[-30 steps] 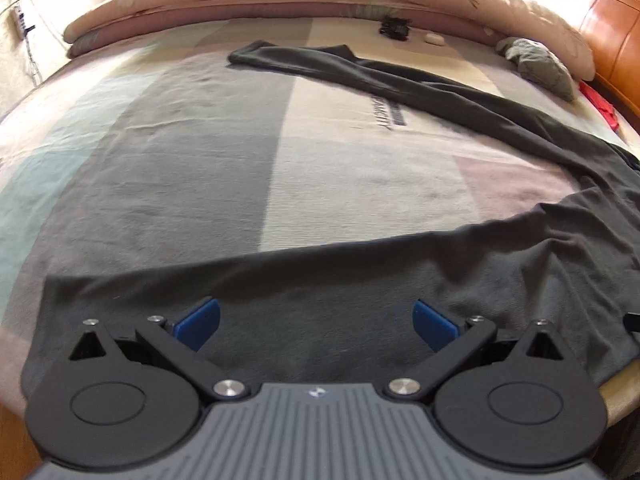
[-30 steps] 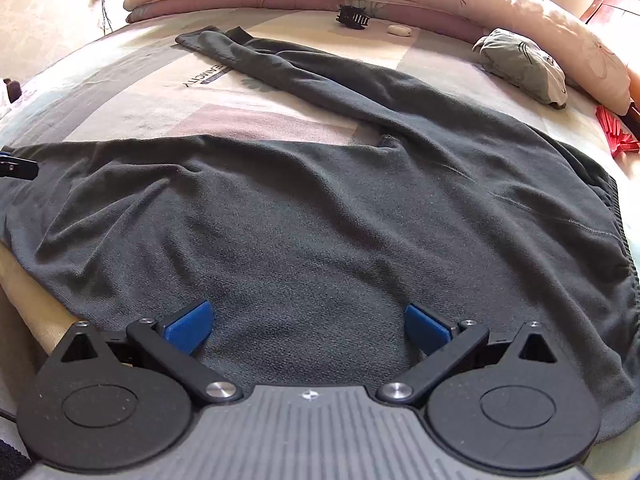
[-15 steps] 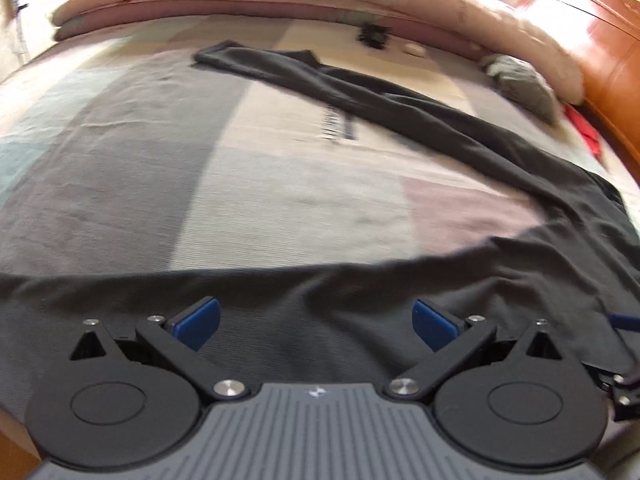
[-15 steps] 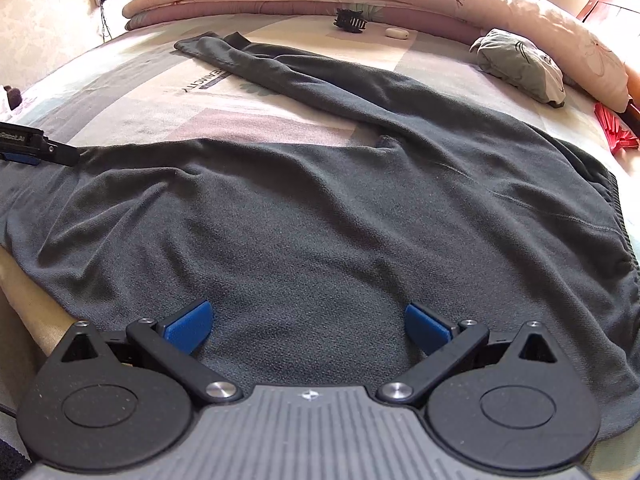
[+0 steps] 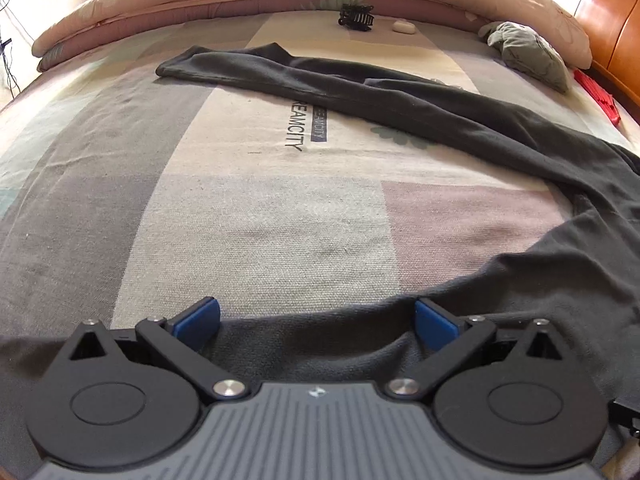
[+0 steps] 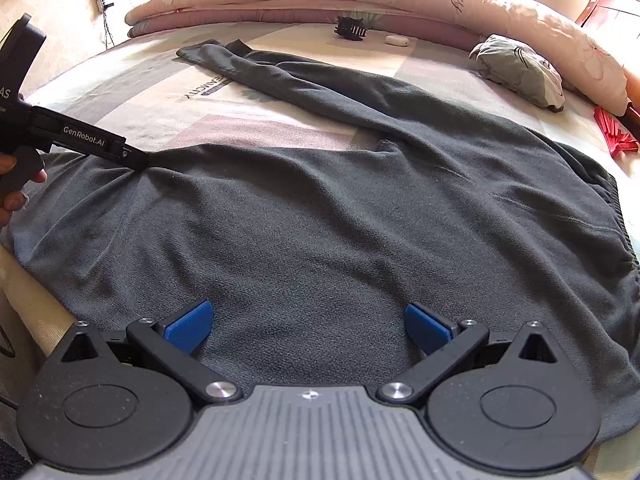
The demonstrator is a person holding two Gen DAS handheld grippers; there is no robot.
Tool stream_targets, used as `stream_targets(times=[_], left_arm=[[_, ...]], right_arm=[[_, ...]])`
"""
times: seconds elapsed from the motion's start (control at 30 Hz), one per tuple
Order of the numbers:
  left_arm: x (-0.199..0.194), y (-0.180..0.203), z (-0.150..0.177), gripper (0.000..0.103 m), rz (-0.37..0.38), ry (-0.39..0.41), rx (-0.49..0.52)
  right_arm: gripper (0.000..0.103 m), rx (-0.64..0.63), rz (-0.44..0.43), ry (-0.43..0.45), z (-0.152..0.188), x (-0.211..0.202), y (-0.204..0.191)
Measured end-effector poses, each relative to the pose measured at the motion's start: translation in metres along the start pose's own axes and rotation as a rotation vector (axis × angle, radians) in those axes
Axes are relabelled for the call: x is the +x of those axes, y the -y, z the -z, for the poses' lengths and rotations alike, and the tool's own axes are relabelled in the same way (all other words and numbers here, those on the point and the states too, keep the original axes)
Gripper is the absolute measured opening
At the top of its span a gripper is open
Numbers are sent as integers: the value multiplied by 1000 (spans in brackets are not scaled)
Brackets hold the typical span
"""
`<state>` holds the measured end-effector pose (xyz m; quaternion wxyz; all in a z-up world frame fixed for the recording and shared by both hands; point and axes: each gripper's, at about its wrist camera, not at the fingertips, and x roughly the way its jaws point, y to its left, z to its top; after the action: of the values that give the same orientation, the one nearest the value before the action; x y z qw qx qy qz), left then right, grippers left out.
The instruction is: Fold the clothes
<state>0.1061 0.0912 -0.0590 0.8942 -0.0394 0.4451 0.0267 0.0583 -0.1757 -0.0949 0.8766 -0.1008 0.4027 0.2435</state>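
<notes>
"GenRobot.AI" on left claw (image 6: 136,159), "REAMCITY" bedsheet (image 5: 280,216)

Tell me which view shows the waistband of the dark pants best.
The right wrist view: the ribbed waistband of the dark pants runs down their right edge there. The left wrist view shows mainly the far leg and near fabric; the waistband is cut off at its right edge.

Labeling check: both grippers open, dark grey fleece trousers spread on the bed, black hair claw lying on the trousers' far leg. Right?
One error: the black hair claw lies on the bedspread beyond the dark grey fleece trousers, not touching them, per the left wrist view. Left gripper and right gripper are open.
</notes>
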Motion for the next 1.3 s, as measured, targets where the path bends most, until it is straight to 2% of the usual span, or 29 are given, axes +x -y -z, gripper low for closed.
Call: stream_targets(times=[0.07, 0.17, 0.27, 0.4, 0.47, 0.53, 0.67, 0.8, 0.93, 1.0, 1.07, 1.13, 1.17, 1.3], left_arm=[[-15, 2, 7, 102, 74, 8, -23], [-23, 10, 20, 102, 242, -3, -37], [-11, 21, 23, 102, 279, 1, -10], [8, 17, 7, 102, 195, 42, -35], [5, 16, -1, 102, 189, 30, -66], [-8, 19, 1, 102, 202, 43, -52], [-30, 24, 22, 102, 193, 43, -21], [-31, 25, 41, 102, 128, -10, -6], [-26, 30, 53, 102, 70, -28, 65], [-25, 30, 57, 102, 45, -27, 87], [-25, 29, 57, 102, 43, -28, 84], [-26, 29, 57, 102, 41, -30, 82], [-27, 30, 57, 102, 40, -31, 86], [-31, 34, 57, 102, 35, -36, 101]], right_arm=[[103, 0, -1, 3, 0, -1, 0], [103, -1, -1, 8, 1, 0, 0], [103, -1, -1, 11, 1, 0, 0], [103, 1, 2, 17, 2, -1, 0], [103, 0, 2, 20, 3, -2, 0], [103, -4, 0, 19, 3, -3, 0], [103, 3, -27, 12, 1, -11, 0], [103, -15, -138, 43, -8, -15, -13], [103, -96, -112, 0, -9, 7, -39], [103, -128, -96, 1, -8, 4, -44], [103, -107, -110, 7, -7, -6, -36], [103, -52, -72, 34, -4, -19, -17], [103, -16, -21, 39, -2, -23, -4], [103, 182, 163, -14, 18, -28, 54]])
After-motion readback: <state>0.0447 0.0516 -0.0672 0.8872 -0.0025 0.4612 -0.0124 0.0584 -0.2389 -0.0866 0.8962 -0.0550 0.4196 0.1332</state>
